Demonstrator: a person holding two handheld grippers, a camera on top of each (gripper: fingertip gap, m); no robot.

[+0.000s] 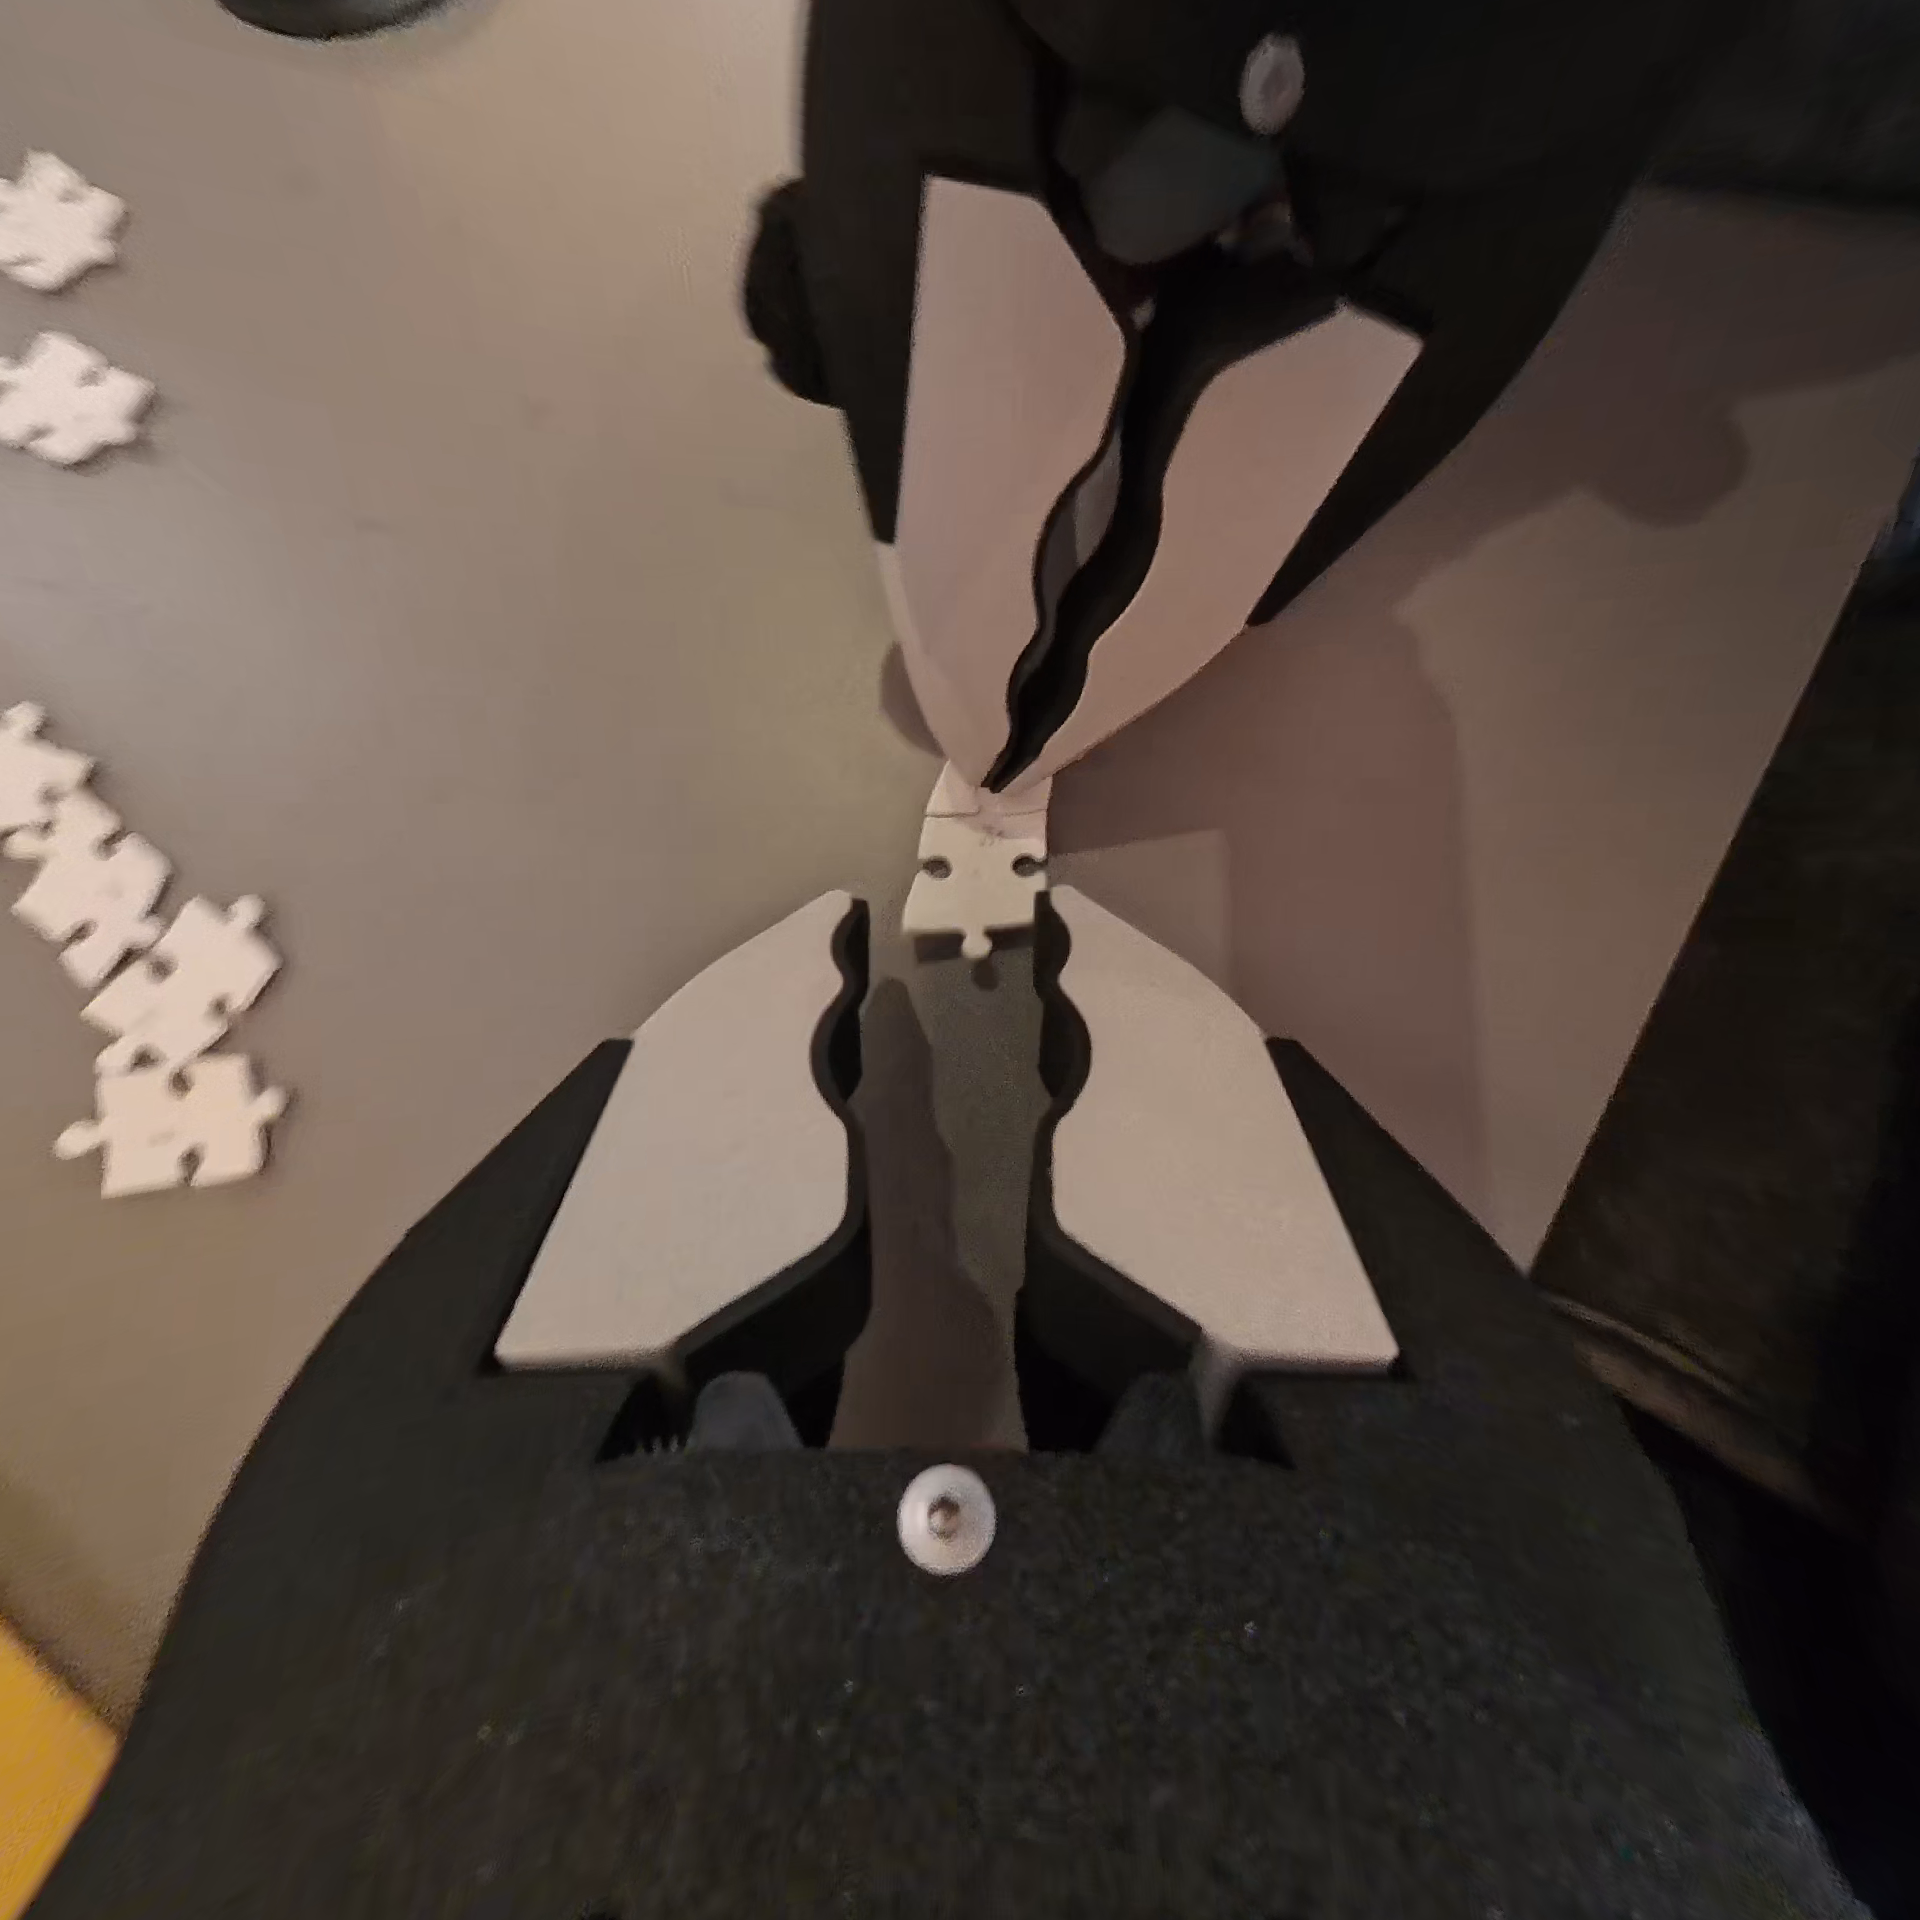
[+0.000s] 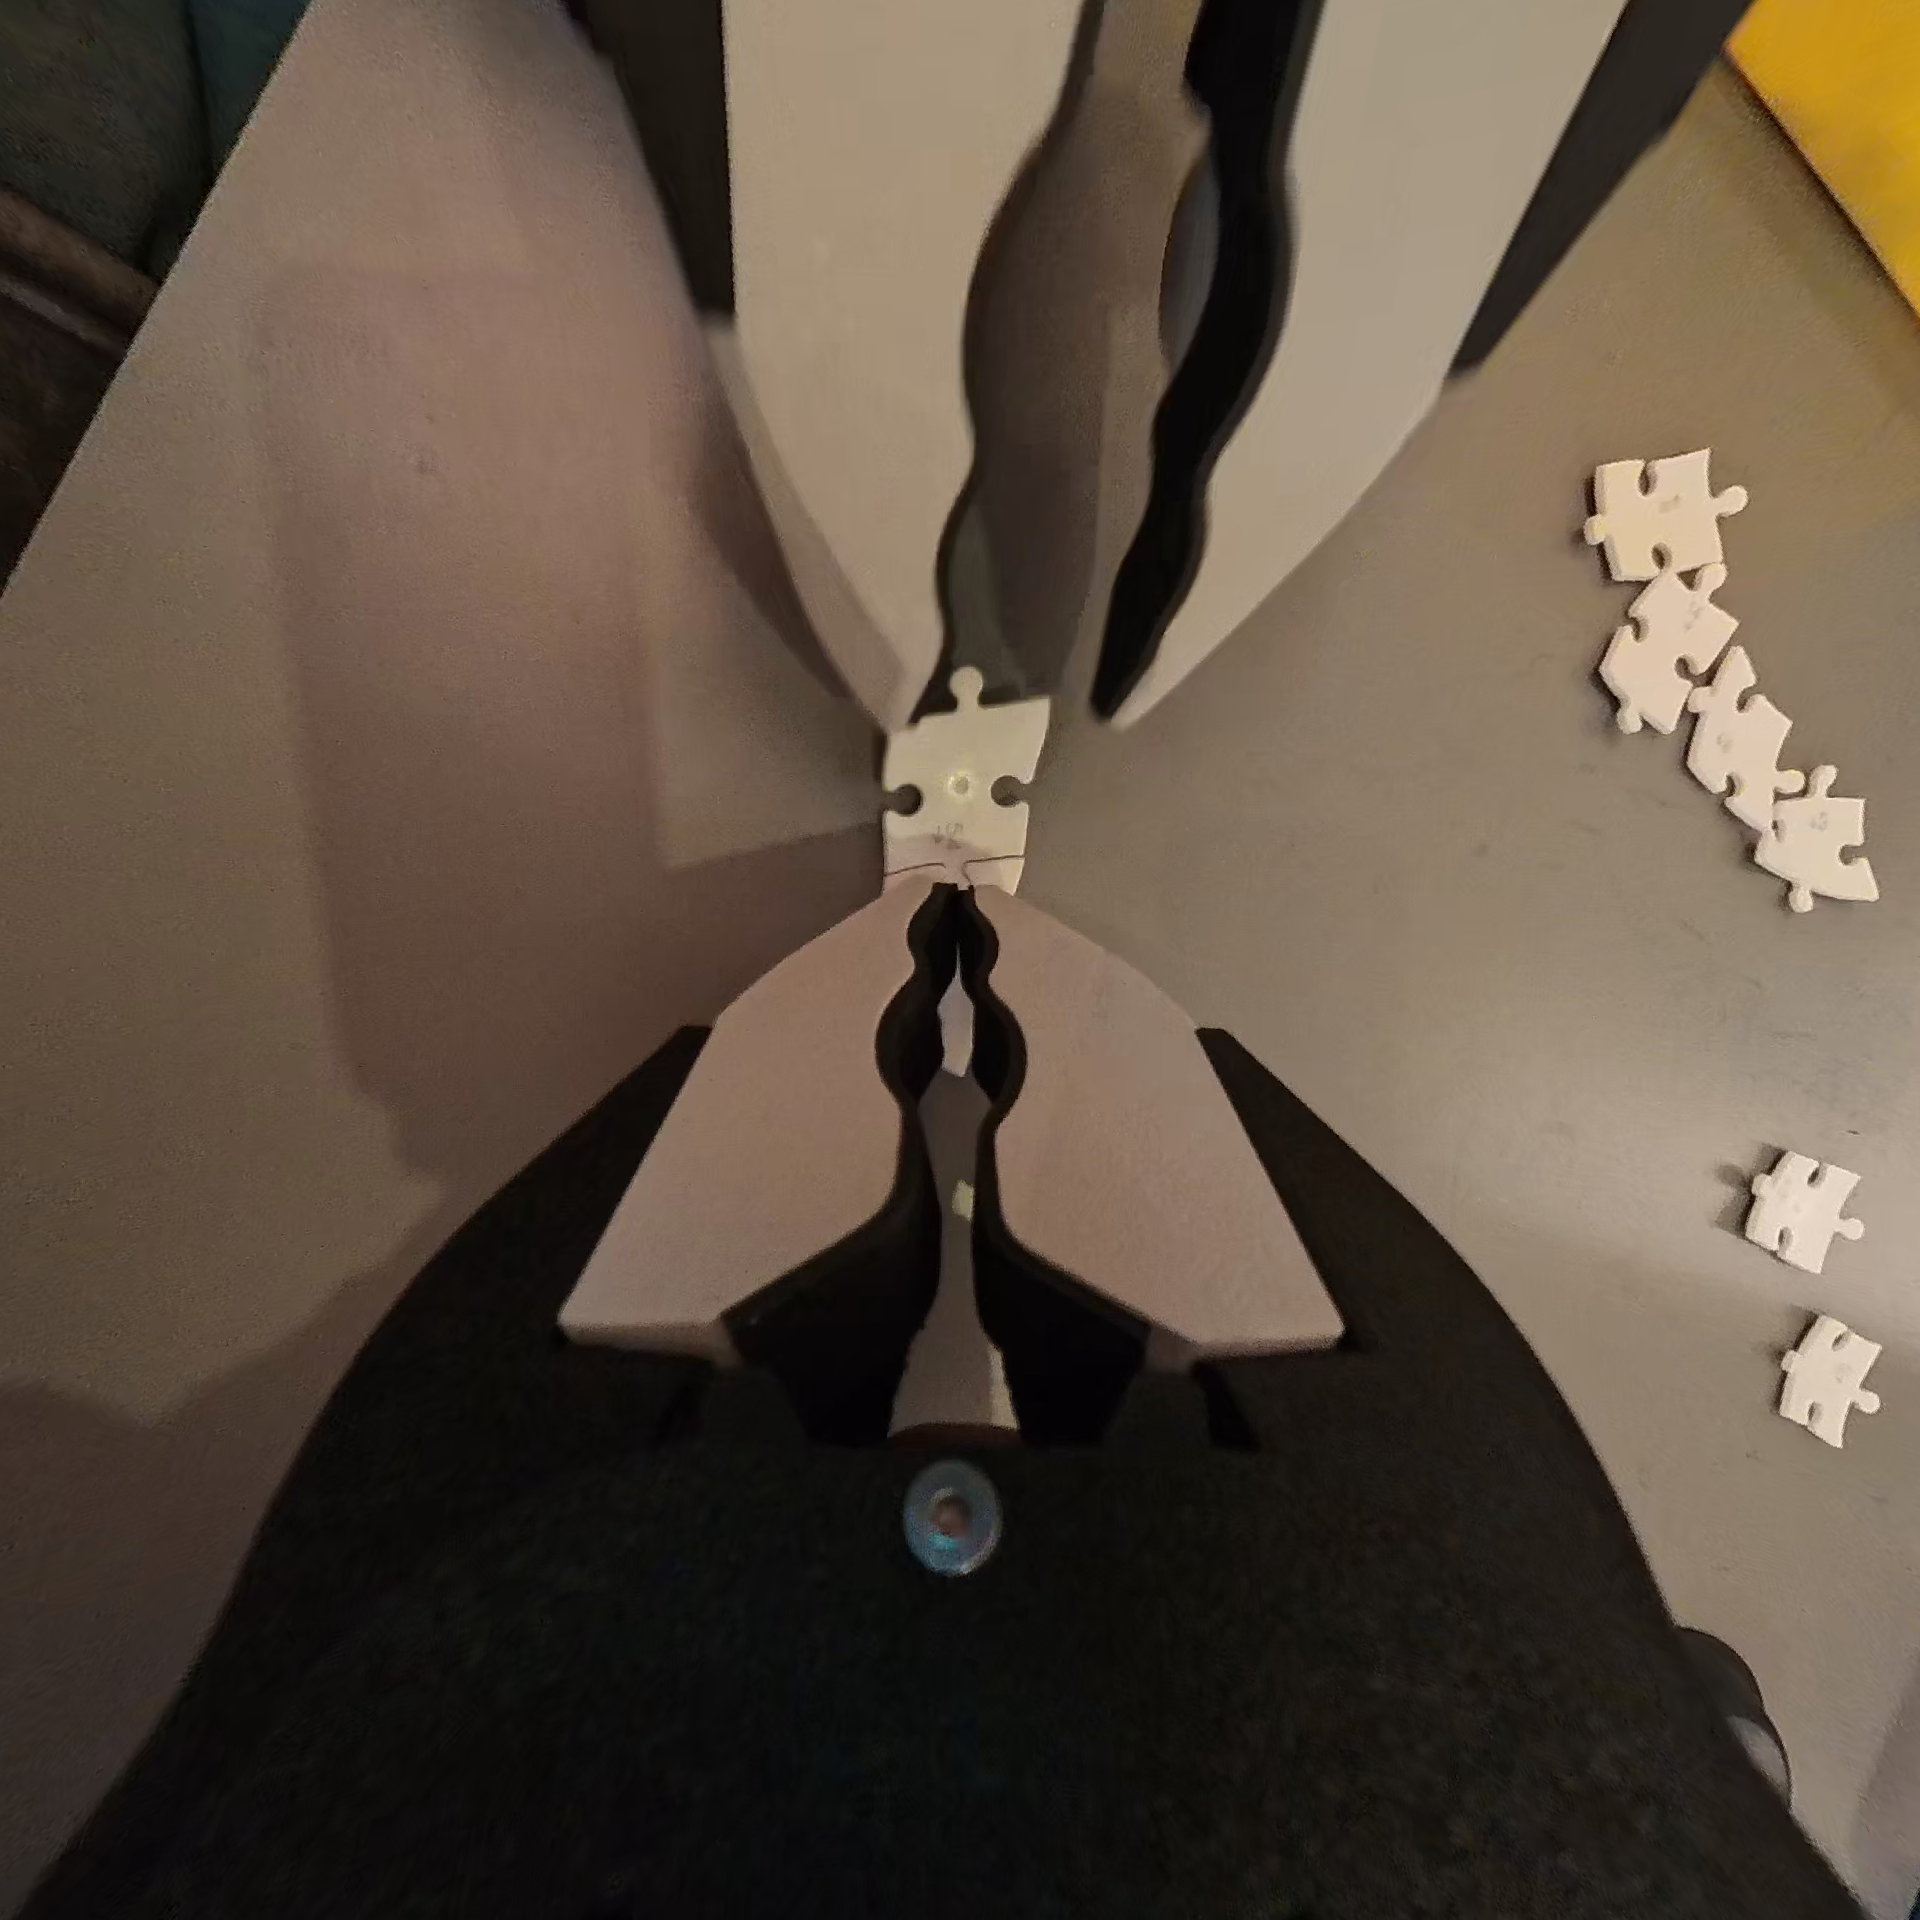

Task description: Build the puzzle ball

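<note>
Being pinched at one edge by the right hand-held gripper (image 2: 954, 902), the light, thin joined puzzle pieces (image 2: 961, 795) are being approached by the spread left hand-held gripper (image 1: 951, 925); a flat edge grip seems safest.

Small printed marks on the white puzzle pieces (image 2: 961, 795), too blurred to read

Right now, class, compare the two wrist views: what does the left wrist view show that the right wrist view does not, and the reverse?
Only the left wrist view: a dark round object at the table's far edge, and the left gripper open, fingertips either side of the joined puzzle pieces.

Only the right wrist view: the right gripper shut on the joined puzzle pieces, seen along its own fingers.

Both: the grey table, the overlapping run of loose white pieces, two separate pieces, and a yellow corner.
</note>
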